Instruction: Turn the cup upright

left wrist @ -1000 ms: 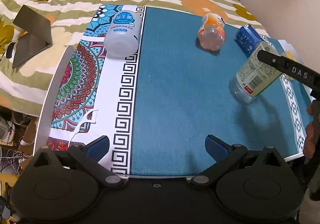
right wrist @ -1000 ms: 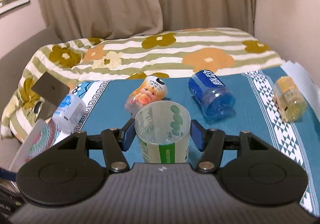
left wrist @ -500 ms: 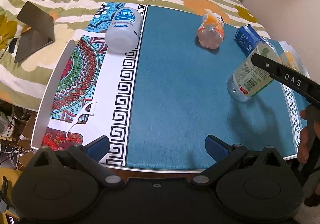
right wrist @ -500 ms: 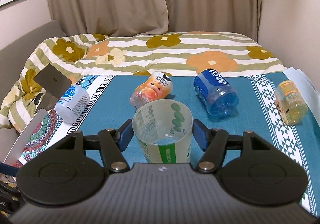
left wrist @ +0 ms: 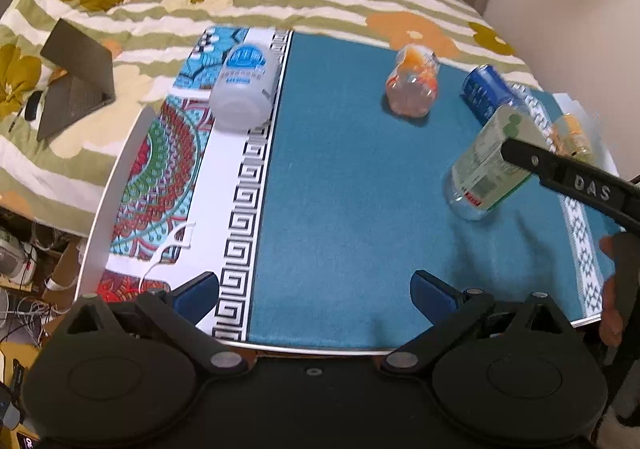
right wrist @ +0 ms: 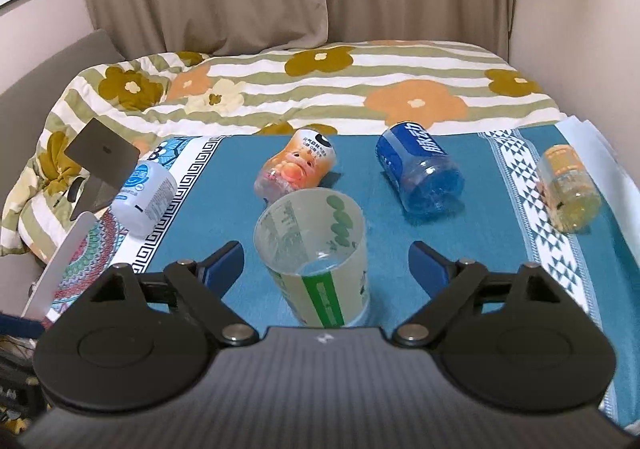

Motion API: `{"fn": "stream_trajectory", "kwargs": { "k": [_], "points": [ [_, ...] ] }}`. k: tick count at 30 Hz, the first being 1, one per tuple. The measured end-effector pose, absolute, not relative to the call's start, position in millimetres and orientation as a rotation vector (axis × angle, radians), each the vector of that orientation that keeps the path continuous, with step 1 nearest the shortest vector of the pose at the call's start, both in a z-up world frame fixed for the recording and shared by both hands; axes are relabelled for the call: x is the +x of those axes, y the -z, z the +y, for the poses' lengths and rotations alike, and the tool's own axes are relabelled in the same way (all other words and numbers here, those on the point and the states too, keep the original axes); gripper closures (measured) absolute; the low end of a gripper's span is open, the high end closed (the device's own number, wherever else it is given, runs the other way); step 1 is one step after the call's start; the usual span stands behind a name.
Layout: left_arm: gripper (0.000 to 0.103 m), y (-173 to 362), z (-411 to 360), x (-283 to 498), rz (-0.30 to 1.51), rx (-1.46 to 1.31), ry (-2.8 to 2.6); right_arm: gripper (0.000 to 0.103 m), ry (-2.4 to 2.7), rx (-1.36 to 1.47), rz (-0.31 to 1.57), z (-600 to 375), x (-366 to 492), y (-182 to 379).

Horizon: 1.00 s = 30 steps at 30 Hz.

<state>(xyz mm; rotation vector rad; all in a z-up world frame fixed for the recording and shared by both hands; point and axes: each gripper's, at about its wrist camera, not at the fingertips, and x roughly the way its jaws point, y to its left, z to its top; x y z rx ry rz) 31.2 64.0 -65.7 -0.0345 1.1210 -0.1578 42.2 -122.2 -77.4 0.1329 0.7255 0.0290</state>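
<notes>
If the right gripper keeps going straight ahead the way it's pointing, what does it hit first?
The clear green-labelled cup, which stands mouth-up between the open fingers of the right gripper. The palm would likely meet it first. Beyond it lies the orange bottle on its side, though depth is uncertain.

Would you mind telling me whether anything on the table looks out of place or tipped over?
Yes: four lie on their sides on the mat: the white cup, orange cup, blue cup and yellow cup. The green-labelled cup stands mouth-up between the fingers of the open right tool, not gripped.
</notes>
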Motion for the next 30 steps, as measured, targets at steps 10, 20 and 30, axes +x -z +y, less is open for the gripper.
{"fn": "stream_trajectory", "kwargs": {
  "k": [10, 20, 30],
  "points": [
    [0.0, 9, 33, 25, 0.994, 0.002, 0.186, 0.0, -0.002, 0.109, 0.877, -150, 6, 17],
    [0.0, -1, 9, 16, 0.92, 0.059, 0.166, 0.0, 0.089, 0.137, 1.017, -189, -13, 13],
    [0.0, 2, 2, 10, 0.906, 0.075, 0.152, 0.0, 0.109, 0.141, 1.065, -192, -25, 26]
  ]
}}
